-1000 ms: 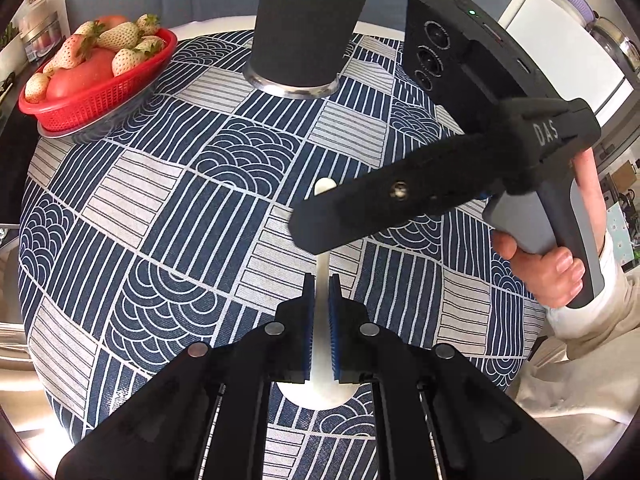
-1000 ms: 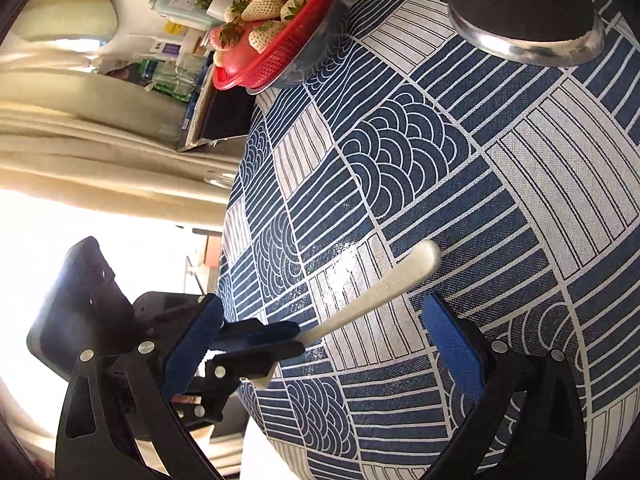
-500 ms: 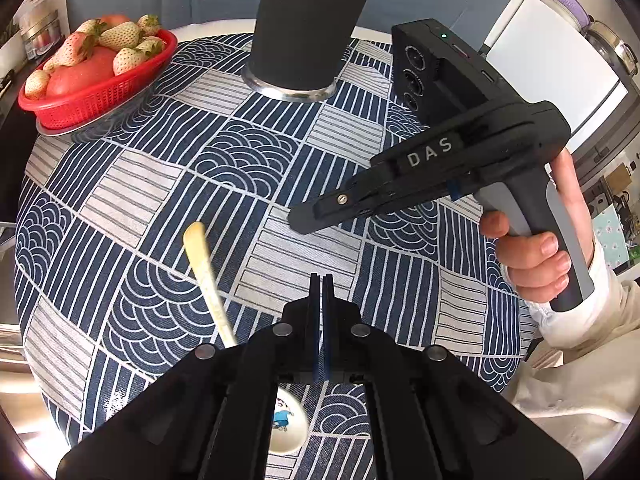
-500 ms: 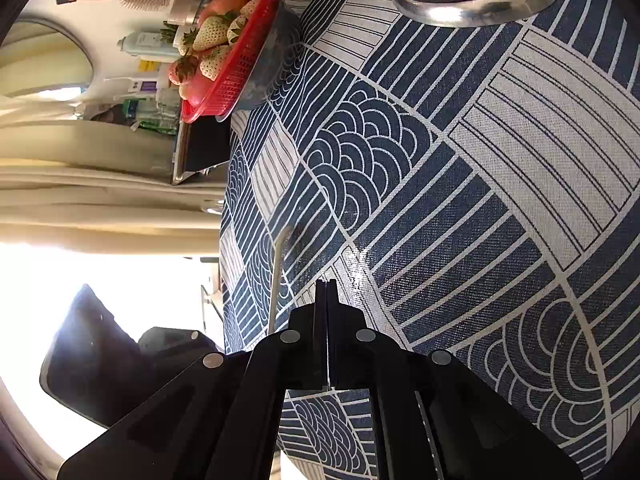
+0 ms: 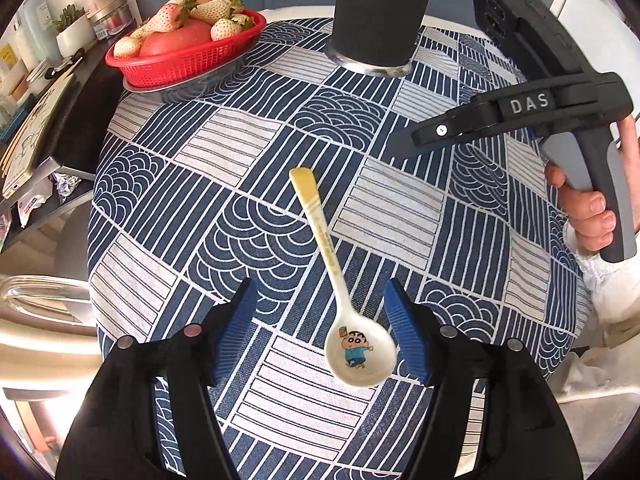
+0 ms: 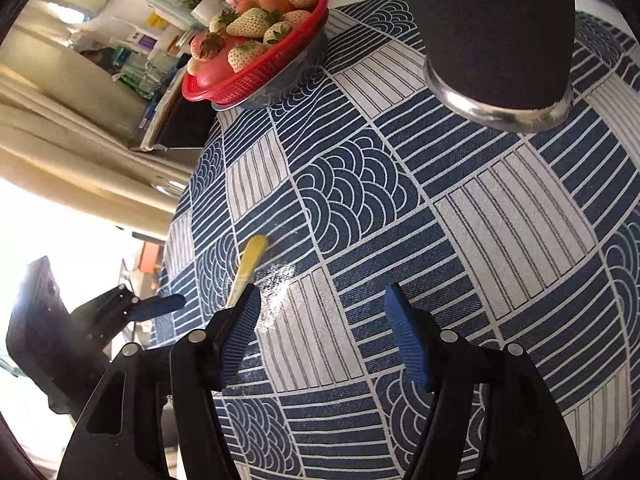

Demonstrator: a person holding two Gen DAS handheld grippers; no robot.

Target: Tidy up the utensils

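A cream spoon [image 5: 332, 264] with a cartoon figure in its bowl lies on the blue-and-white patterned tablecloth [image 5: 224, 152]. My left gripper [image 5: 320, 334] hovers over it with jaws opening. The spoon's bowl sits between the blue pads, nearer the right one, and neither pad presses on it. My right gripper [image 6: 322, 336], jaws also opening, holds nothing; only cloth shows between its fingers. The spoon's handle [image 6: 250, 262] pokes out behind its left finger [image 6: 240, 332]. A tall black utensil holder [image 5: 380, 20] with a metal base stands at the table's far side.
A red basket of strawberries [image 5: 188, 52] sits at the far left of the table. In the left wrist view a hand [image 5: 588, 216] grips the right gripper [image 5: 404, 146] above the table's right side. Shelves with bottles and clutter lie beyond the left edge.
One second ago my left gripper was shut on the spoon's handle and the right stood wide open. Both then shut empty with the spoon let go; now both stand open again.
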